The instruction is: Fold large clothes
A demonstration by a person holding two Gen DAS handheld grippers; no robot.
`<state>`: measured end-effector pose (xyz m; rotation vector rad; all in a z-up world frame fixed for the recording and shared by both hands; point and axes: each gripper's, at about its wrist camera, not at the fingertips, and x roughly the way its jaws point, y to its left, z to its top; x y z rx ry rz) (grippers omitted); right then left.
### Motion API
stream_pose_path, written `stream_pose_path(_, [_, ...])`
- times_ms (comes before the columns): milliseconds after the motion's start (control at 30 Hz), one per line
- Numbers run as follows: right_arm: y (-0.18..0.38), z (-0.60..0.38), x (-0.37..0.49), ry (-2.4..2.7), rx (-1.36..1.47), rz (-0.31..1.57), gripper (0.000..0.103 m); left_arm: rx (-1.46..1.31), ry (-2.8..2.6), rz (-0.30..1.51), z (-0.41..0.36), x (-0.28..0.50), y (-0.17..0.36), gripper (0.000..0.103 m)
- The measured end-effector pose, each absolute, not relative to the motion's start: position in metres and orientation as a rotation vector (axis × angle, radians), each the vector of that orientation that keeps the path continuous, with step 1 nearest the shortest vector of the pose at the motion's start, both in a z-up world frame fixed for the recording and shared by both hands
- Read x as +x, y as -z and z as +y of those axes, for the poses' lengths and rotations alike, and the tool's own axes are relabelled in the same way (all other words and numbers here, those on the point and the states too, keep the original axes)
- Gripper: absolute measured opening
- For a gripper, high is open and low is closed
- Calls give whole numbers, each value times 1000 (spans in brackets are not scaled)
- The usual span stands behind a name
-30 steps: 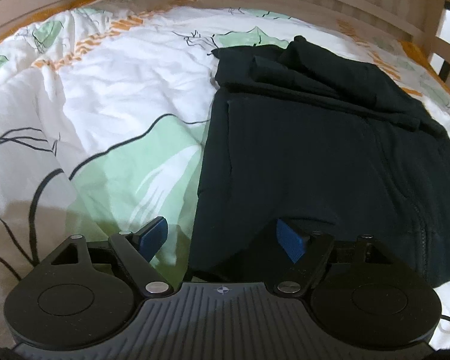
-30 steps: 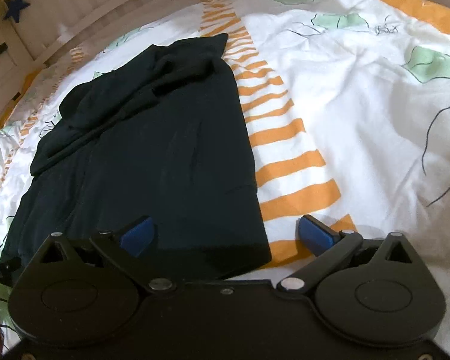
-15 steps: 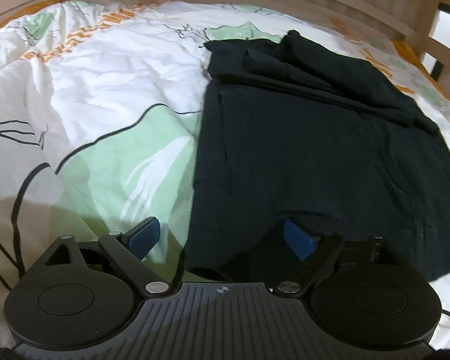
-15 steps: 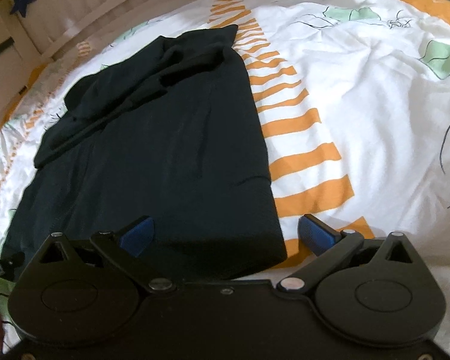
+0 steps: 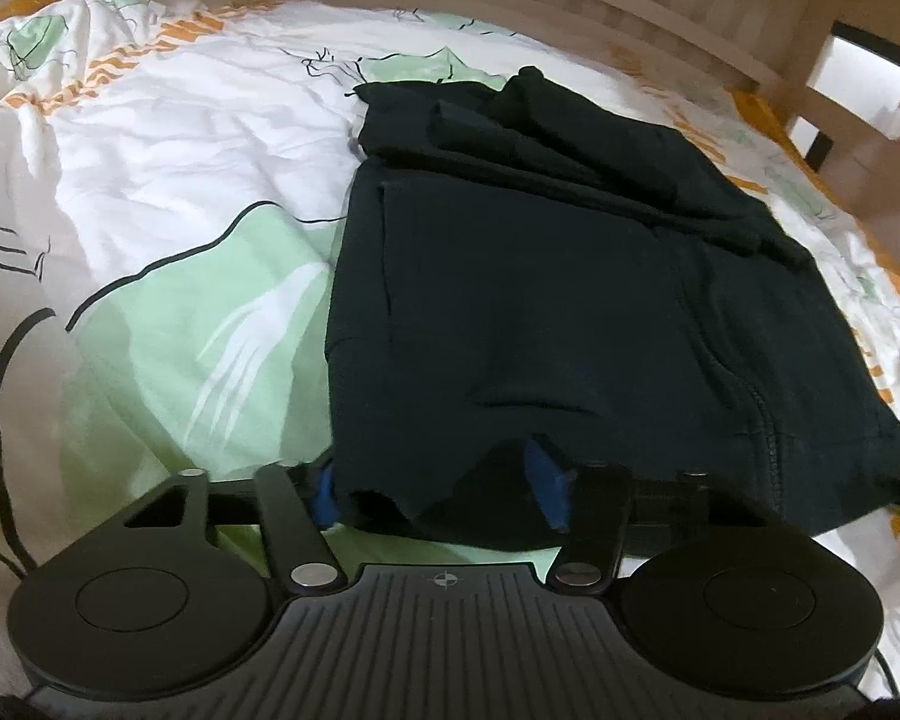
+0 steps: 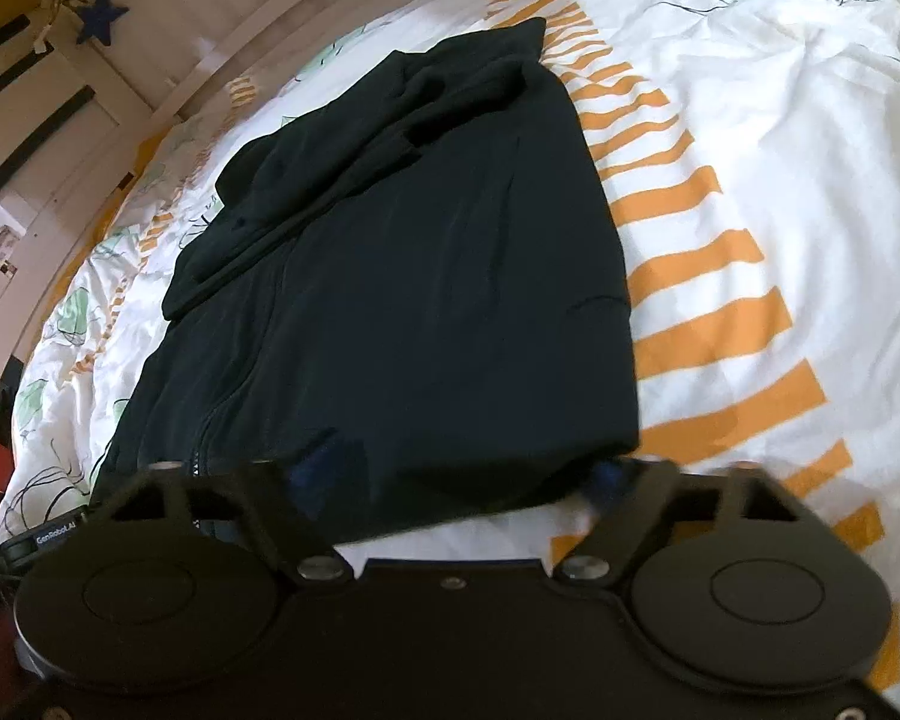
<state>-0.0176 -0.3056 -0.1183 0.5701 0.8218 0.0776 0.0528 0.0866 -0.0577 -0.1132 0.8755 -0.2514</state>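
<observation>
The black hoodie (image 5: pixel 540 300) lies flat on the bed's duvet (image 5: pixel 168 192) (leaf-printed, orange-striped). Its near hem sits between the open fingers of the left tongs (image 5: pixel 438 489) and right tongs (image 6: pixel 456 480), neither clamped. A wooden bedframe (image 5: pixel 660 6) stands beyond.

- It was a bedroom in a home.
- A bed was covered by a white duvet (image 5: pixel 168 138) printed with green leaves and orange stripes.
- A wooden slatted bed frame (image 5: pixel 660 6) ran along the edge.
- A blue star decoration (image 6: pixel 101 13) hung on the wall.
</observation>
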Motion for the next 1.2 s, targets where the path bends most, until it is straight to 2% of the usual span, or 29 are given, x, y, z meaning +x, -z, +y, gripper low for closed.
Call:
stream_pose_path(67, [118,-306,-18,-60,569,821,61,-122,245,870,87,54,58,42])
stream_pose_path(200, [119,-310,-18,-33,593,812,45,-160,236,860,91,55,57,29])
stream_pose_path(267, [119,-312,-18,-26,600,806,36,-182,236,844,93,54,56,18])
stream_pose_path(333, [118,-312,-18,-27,603,790,26,-196,239,824,94,53,54,14])
stream_pose_path(433, [114,-313,-21,-33,616,751,20,-230,232,799,95,51,49,12])
stream_pose_path(633, [93,-316,-26,-87,653,622,17,-358,231,760,102,57,29,11])
stream_pose_path(833, [61,-314,-7,-126,643,508,16,-402,273,652,99,81,-13,11])
stream_pose_path(1067, [18,-330,67,-161,645,402,16,-457,298,536,92,158,-53,11])
stream_pose_path(1200, [8,-335,123,-154,635,373,16,-462,293,529,75,222,-55,11])
